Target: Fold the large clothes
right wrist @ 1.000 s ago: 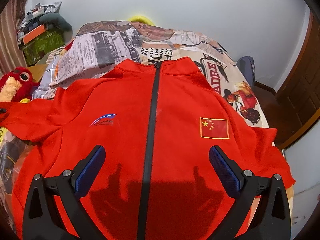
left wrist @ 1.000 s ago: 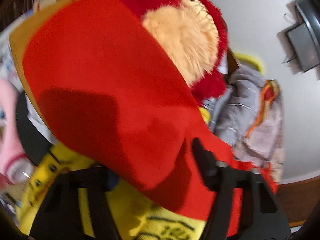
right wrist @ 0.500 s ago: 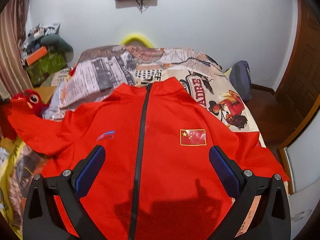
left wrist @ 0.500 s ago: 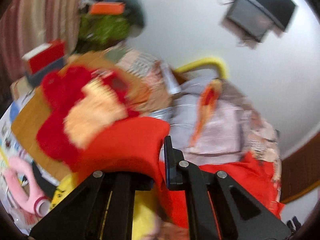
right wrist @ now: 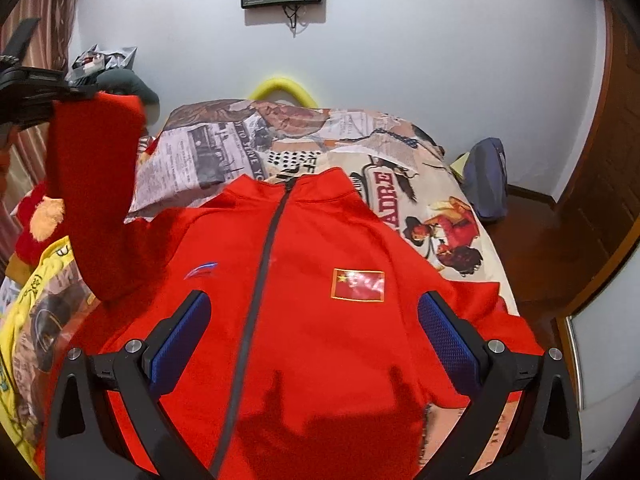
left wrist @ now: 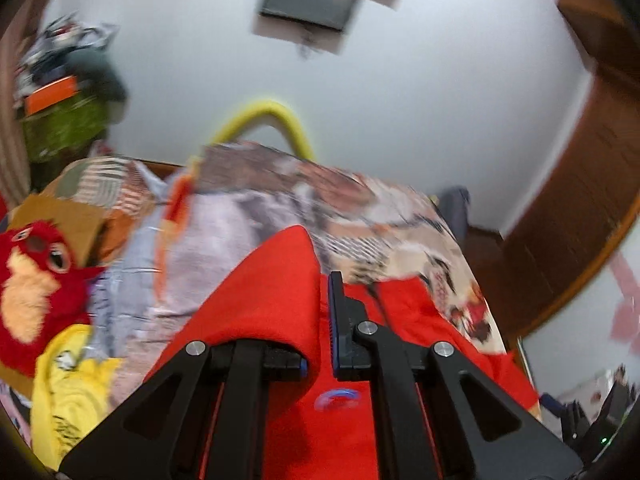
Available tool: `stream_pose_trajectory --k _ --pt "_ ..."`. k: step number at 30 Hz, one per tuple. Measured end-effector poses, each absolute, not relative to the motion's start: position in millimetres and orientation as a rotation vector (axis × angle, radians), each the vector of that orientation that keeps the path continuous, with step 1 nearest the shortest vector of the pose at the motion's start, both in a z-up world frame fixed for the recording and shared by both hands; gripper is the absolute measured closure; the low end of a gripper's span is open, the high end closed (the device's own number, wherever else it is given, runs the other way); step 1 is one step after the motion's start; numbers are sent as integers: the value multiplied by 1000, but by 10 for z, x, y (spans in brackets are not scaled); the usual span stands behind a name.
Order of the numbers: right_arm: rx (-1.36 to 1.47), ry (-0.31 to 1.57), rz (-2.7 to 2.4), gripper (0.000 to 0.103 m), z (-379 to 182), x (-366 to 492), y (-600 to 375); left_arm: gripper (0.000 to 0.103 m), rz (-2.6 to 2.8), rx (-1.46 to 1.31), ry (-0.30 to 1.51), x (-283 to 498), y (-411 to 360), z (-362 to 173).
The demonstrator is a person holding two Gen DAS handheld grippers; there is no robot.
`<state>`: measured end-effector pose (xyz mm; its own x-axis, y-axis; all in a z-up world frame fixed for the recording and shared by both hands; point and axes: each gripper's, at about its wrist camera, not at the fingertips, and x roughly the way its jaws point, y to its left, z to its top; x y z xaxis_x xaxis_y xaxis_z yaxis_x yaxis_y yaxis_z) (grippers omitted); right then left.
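**Sleeve fold in hand**

The red jacket (right wrist: 304, 300) is spread face-up on the bed (right wrist: 400, 168). Its sleeve (right wrist: 96, 184) is pinched by the left gripper (left wrist: 324, 320) and held raised at ten o'clock. The right gripper (right wrist: 314, 340) hangs wide open, empty. Next, the sleeve is probably to be carried across the chest.

The left gripper (left wrist: 324, 320) has a black frame of flat arms with triangular openings. Round silver screws sit at its joints. Its fingers (left wrist: 340, 316) are black with a thin blue edge. The right gripper (right wrist: 314, 344) has the same black frame, also with triangular cut-outs and silver screws. Its pads (right wrist: 448, 344) are blue and show a fine mesh texture.
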<state>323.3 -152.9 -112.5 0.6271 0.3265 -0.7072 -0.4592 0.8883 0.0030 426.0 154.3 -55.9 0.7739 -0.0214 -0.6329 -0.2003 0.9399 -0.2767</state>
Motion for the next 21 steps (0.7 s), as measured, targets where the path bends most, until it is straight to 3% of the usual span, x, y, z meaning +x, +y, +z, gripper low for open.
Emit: stream_pose_trajectory --k 9,17,20,21 --pt "-165 843 400 0 -1359 3338 -1996 96 -75 -175 893 4655 159 -1390" --pt "-160 912 355 0 -1568 3375 -2233 95 -176 -82 1067 4550 -463 -2189" --pt "-154 925 343 0 -1576 3364 -2279 66 -185 -65 1110 4462 -530 -2316" --pt "-154 927 340 0 -1574 3364 -2290 50 -179 -72 1122 4436 -533 -2346"
